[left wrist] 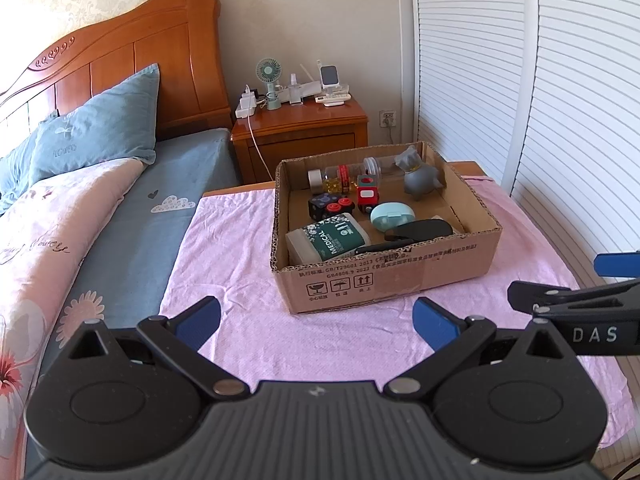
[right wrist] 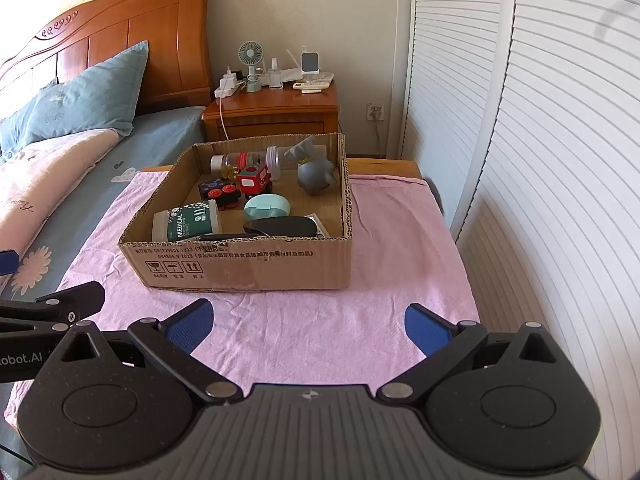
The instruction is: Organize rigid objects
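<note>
An open cardboard box (left wrist: 384, 280) (right wrist: 248, 268) stands on a table under a pink cloth (left wrist: 248, 280) (right wrist: 400, 264). Inside lie a green medical pack (left wrist: 332, 238) (right wrist: 188, 222), a red toy train (left wrist: 367, 194) (right wrist: 253, 179), a mint case (left wrist: 391, 214) (right wrist: 266, 207), a grey figurine (left wrist: 418, 176) (right wrist: 314, 172), a clear bottle (left wrist: 340, 178) (right wrist: 240, 160), a black-and-red toy (left wrist: 332, 206) (right wrist: 220, 192) and a black case (left wrist: 420, 230) (right wrist: 284, 226). My left gripper (left wrist: 318, 322) hovers open before the box, holding nothing. My right gripper (right wrist: 308, 320) is open too, empty, near the box's front.
A bed (left wrist: 100, 208) (right wrist: 60, 168) with blue pillows lies left of the table. A wooden nightstand (left wrist: 300, 132) (right wrist: 276, 112) with a fan and chargers stands behind. White louvred doors (left wrist: 520, 80) (right wrist: 540, 120) close off the right side.
</note>
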Demonstrator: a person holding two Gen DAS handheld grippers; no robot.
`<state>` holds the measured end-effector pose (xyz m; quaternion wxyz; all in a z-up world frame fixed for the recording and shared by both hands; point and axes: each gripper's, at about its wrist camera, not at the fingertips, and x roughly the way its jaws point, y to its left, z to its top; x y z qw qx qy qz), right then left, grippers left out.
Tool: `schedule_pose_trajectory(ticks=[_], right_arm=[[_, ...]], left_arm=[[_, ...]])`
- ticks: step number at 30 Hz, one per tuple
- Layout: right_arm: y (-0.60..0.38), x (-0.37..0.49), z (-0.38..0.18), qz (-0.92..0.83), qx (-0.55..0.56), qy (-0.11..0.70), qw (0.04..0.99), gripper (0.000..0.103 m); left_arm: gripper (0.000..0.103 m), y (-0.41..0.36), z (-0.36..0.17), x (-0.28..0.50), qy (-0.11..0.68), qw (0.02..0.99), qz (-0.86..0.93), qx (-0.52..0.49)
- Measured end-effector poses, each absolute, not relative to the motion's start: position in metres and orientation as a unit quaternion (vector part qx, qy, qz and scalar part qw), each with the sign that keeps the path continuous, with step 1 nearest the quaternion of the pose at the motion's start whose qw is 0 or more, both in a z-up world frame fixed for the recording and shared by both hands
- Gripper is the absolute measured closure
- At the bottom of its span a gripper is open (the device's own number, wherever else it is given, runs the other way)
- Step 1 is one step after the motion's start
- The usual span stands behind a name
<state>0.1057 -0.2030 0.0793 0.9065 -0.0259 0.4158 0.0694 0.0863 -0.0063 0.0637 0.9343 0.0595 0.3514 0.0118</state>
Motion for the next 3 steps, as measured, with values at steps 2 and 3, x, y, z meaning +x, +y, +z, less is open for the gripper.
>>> schedule_pose_trajectory(ticks=[2,3], right_arm=[[-0.2028,0.1056,0.0790,0.068,-0.026,0.415,0.907,0.000],[-0.2028,0.1055,0.0786,0.068,-0.025,0.415,0.907,0.000]], left_arm=[[0.001,-0.0064,0.0637,0.0863,0.352,0.934,0.010,0.060],[0.001,-0.0069,0.0642,0.0865,0.352,0.934,0.008,0.060]])
